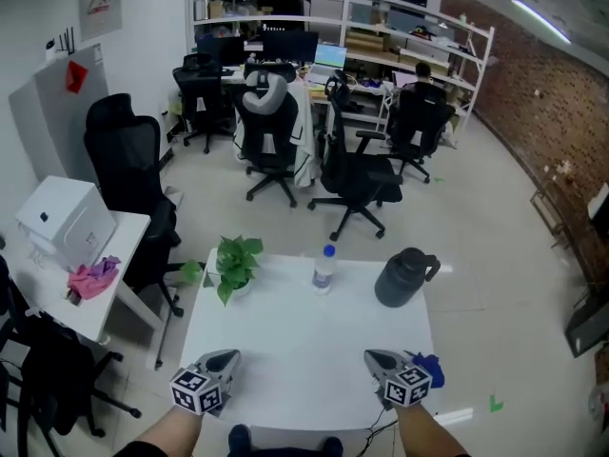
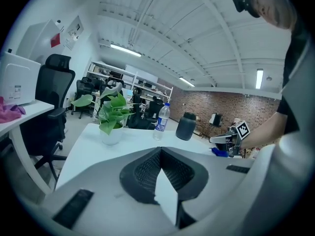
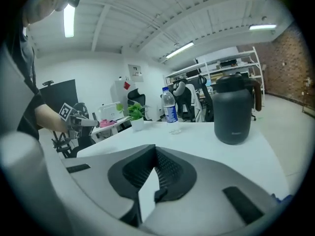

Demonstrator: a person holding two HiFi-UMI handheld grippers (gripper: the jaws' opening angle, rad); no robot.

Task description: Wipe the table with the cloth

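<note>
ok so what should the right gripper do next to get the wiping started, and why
Probably open the right gripper and swing it onto the blue cloth. Its jaws are shut on nothing, and the cloth lies just beside it, at the near right edge of the table, not yet picked up.

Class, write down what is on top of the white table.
A plant, bottle and jug stand along the far edge. A blue cloth shows at the right edge, partly covered by the right gripper, so its full shape is hidden.

White table (image 1: pixel 304 350), square top; small blue cloth (image 1: pixel 430 367), bunched, at its near right edge
</note>
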